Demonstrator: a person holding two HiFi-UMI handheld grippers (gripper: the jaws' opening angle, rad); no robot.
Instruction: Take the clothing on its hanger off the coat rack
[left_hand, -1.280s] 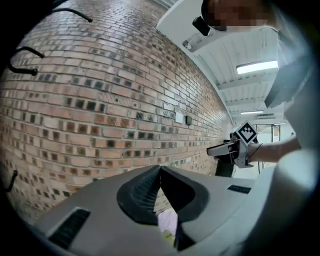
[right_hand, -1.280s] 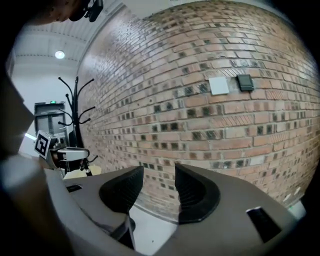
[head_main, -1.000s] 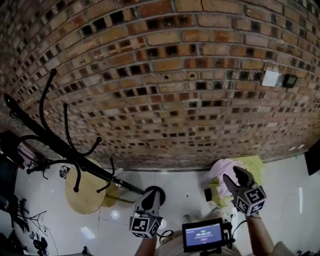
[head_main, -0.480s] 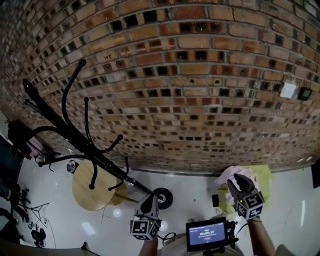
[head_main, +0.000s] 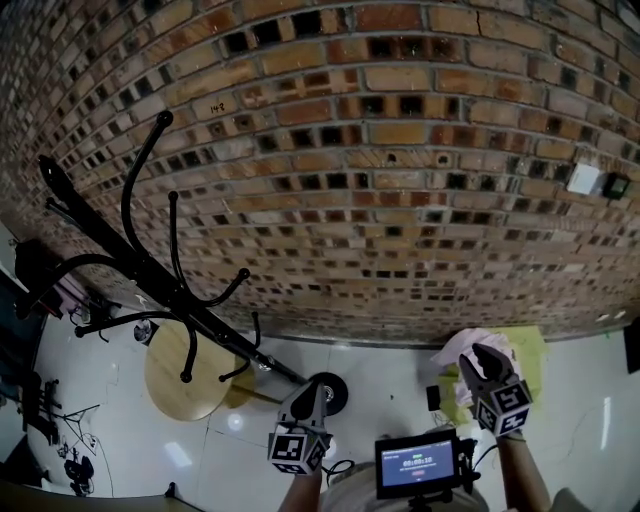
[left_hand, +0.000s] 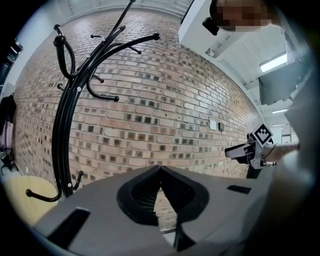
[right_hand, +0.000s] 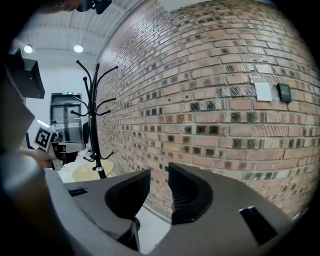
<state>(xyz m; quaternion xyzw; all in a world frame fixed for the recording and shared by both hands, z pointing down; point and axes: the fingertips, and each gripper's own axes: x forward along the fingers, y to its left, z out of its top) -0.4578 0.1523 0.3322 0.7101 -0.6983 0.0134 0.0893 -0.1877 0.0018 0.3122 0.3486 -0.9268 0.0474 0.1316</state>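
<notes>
One coat rack (left_hand: 61, 140) — left gripper (left_hand: 160, 168) pinched together, right gripper (right_hand: 159, 172) just narrowed, empty.

My left gripper (head_main: 316, 388) and right gripper (head_main: 479, 352) have grey moulded bodies. Each carries a marker cube (head_main: 297, 450) printed with black-and-white squares. My jaws have black ribbed pads (right_hand: 186, 195). A black-framed screen (head_main: 417, 464), lit blue, is mounted on my front.

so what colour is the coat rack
The coat rack is black, clearest in the left gripper view.
</notes>
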